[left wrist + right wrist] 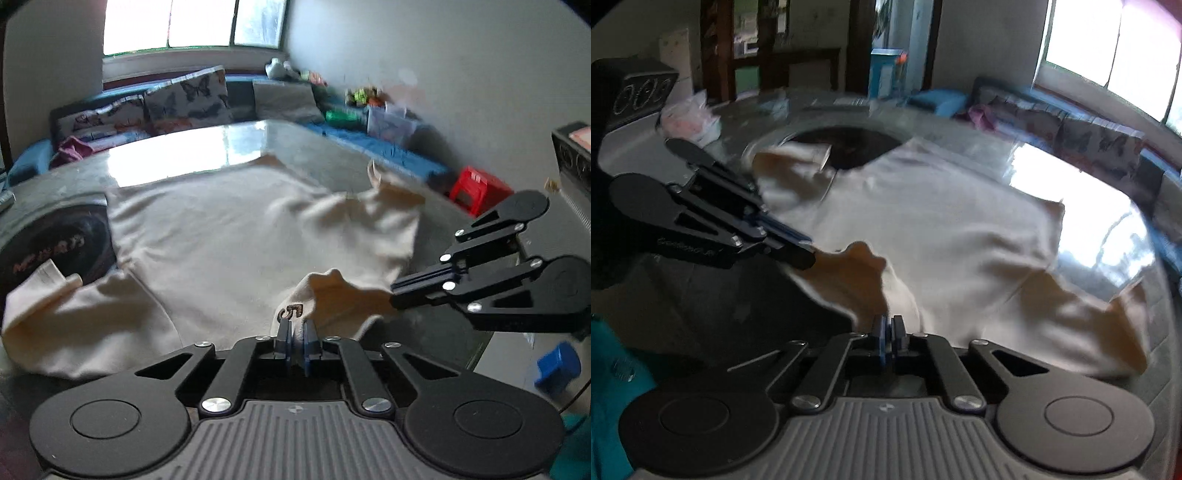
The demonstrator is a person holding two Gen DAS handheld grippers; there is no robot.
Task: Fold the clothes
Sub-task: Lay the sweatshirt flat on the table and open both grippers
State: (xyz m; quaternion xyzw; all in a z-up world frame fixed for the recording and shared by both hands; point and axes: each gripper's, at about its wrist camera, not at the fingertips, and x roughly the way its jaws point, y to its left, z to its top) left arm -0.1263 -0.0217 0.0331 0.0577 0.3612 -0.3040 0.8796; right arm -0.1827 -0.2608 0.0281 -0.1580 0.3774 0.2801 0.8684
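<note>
A cream long-sleeved shirt (229, 236) lies spread on the glass-topped table (314, 147), one sleeve trailing to the near left. My left gripper (297, 328) is shut on the raised neck edge beside a small printed label. My right gripper (397, 295) comes in from the right, its tips closed on the same lifted edge a short way along. In the right wrist view the shirt (942, 229) fills the table, my right gripper (888, 325) pinches its near edge, and my left gripper (807, 254) holds a bunched fold to the left.
A black round panel (62, 240) under the glass is partly covered by the shirt. A sofa with butterfly cushions (184, 99) runs behind the table. A red stool (480, 188) and a blue stool (557, 365) stand to the right. A plastic bag (690, 118) lies at the far end.
</note>
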